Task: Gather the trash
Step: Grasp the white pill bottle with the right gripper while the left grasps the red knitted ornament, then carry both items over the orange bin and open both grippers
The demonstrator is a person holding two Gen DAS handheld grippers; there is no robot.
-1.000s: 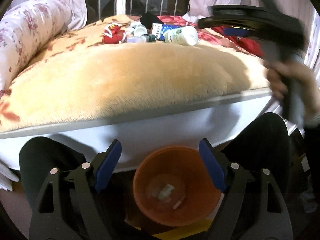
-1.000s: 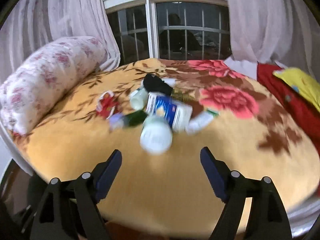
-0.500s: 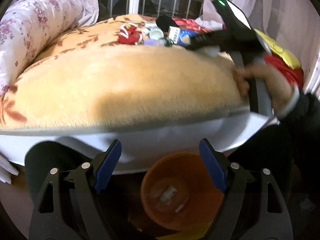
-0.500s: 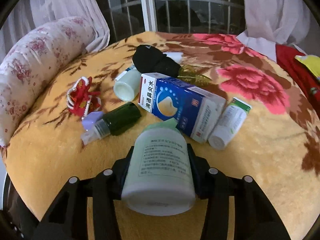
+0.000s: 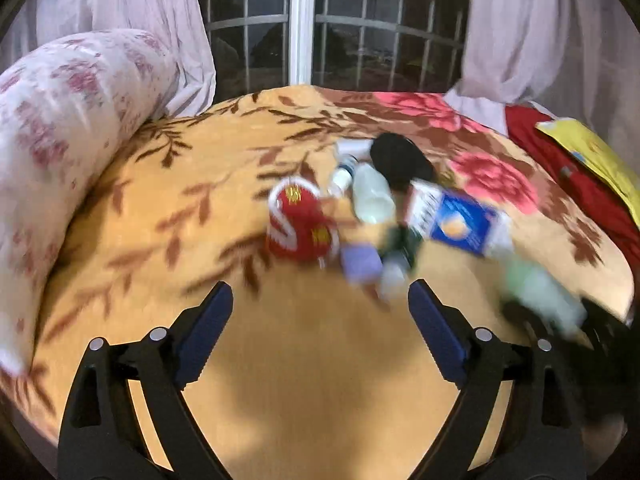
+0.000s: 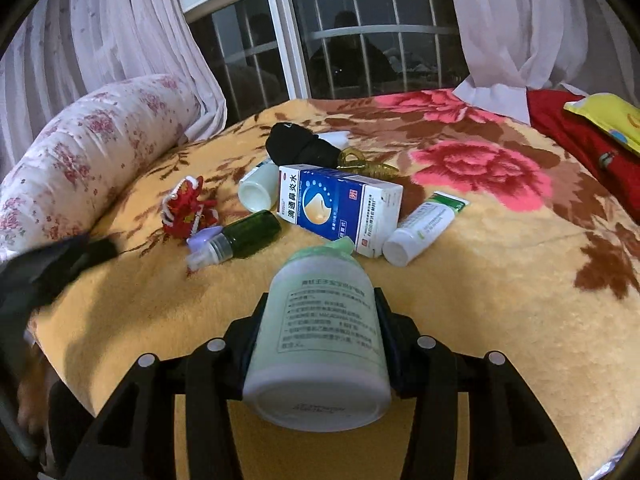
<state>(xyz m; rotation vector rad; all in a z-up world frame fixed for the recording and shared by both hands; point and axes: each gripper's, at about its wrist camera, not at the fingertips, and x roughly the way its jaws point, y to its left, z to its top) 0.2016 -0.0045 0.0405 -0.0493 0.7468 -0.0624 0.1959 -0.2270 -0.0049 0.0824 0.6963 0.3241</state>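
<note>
Right hand-held gripper (image 6: pixel 318 344) clamps pale green bottle (image 6: pixel 320 336) over bed (image 6: pixel 500 280). Behind it: blue-white box (image 6: pixel 340 208), green spray bottle (image 6: pixel 240 240), white tube (image 6: pixel 424 228), red trinket (image 6: pixel 188 212).

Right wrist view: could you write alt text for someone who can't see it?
The right tool grips a pale green bottle over a yellow floral blanket. Beyond it lie a blue medicine box, a white tube, a dark green spray bottle and a red ornament.
</note>
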